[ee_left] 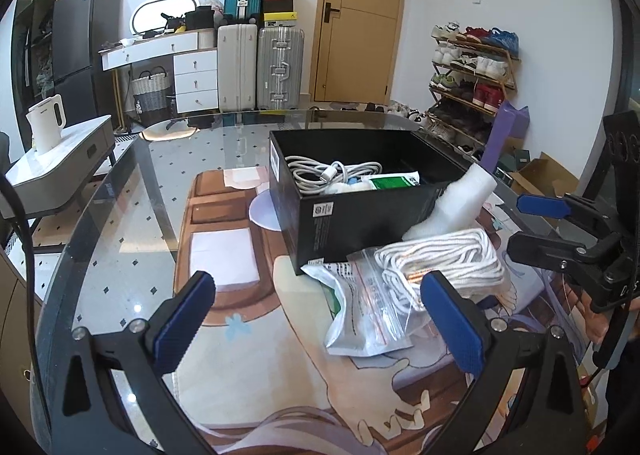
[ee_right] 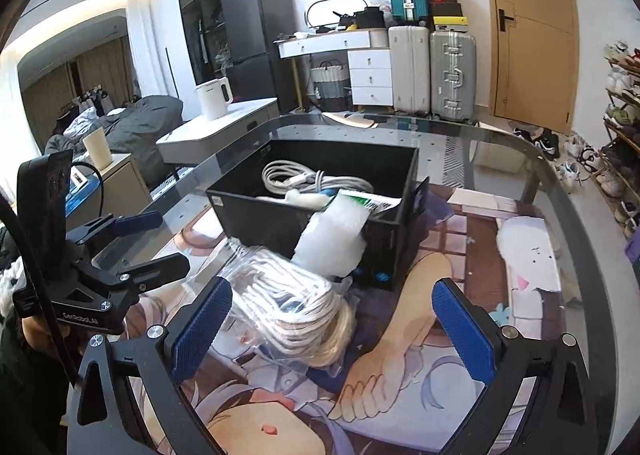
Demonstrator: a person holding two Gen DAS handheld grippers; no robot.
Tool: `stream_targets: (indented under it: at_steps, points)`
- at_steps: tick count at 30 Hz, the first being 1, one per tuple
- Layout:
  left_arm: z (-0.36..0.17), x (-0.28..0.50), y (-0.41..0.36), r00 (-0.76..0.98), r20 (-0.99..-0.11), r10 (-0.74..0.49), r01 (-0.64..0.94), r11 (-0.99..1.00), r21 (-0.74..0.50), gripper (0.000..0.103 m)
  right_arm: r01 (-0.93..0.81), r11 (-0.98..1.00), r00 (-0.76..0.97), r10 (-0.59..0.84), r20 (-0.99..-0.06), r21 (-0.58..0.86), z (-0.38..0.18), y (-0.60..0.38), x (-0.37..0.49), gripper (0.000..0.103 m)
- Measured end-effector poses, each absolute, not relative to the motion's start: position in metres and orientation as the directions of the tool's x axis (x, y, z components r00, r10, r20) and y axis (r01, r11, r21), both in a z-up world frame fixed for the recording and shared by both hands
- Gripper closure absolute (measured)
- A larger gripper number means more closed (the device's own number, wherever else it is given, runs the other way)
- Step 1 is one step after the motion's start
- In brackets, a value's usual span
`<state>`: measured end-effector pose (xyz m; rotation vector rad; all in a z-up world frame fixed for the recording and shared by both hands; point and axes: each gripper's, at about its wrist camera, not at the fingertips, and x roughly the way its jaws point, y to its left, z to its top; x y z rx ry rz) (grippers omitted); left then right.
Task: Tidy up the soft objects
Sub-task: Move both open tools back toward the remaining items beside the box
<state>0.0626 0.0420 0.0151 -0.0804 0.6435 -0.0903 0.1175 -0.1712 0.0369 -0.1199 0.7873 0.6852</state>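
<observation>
A black box [ee_left: 352, 219] [ee_right: 256, 211] stands on the printed mat and holds a white cable [ee_left: 336, 172] [ee_right: 308, 175] and a green-and-white packet [ee_left: 394, 180] [ee_right: 370, 201]. A white foam piece [ee_left: 452, 207] [ee_right: 332, 239] leans on the box's near wall. A coil of white rope [ee_left: 444, 259] [ee_right: 296, 303] lies in front of the box on clear zip bags [ee_left: 364, 311] [ee_right: 240, 255]. My left gripper [ee_left: 320, 323] is open and empty, just left of the bags. My right gripper [ee_right: 332, 327] is open, its jaws either side of the rope.
The glass table [ee_left: 120, 223] [ee_right: 500, 143] carries an anime-print mat [ee_left: 248, 319] [ee_right: 460, 247]. Each gripper shows in the other's view [ee_left: 568, 227] [ee_right: 132, 243]. A side cabinet with a white kettle [ee_left: 46, 123] [ee_right: 214, 97] stands left; suitcases [ee_left: 260, 67], a door and a shoe rack [ee_left: 472, 75] are behind.
</observation>
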Motion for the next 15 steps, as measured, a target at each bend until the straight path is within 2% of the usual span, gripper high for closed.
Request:
stream_targets:
  at_steps: [6,15]
  points:
    - [0.011,0.058,0.042,0.795,-0.598,-0.103,0.062,0.994,-0.089,0.000,-0.651,0.746,0.468,0.537,-0.702,0.137,0.030,-0.158,0.111,0.001]
    - [0.008,0.060,0.049,0.785,-0.607,-0.124,0.056,0.990,-0.130,0.000,-0.690,0.718,0.448,0.525,-0.724,0.093,0.024,-0.143,0.110,0.001]
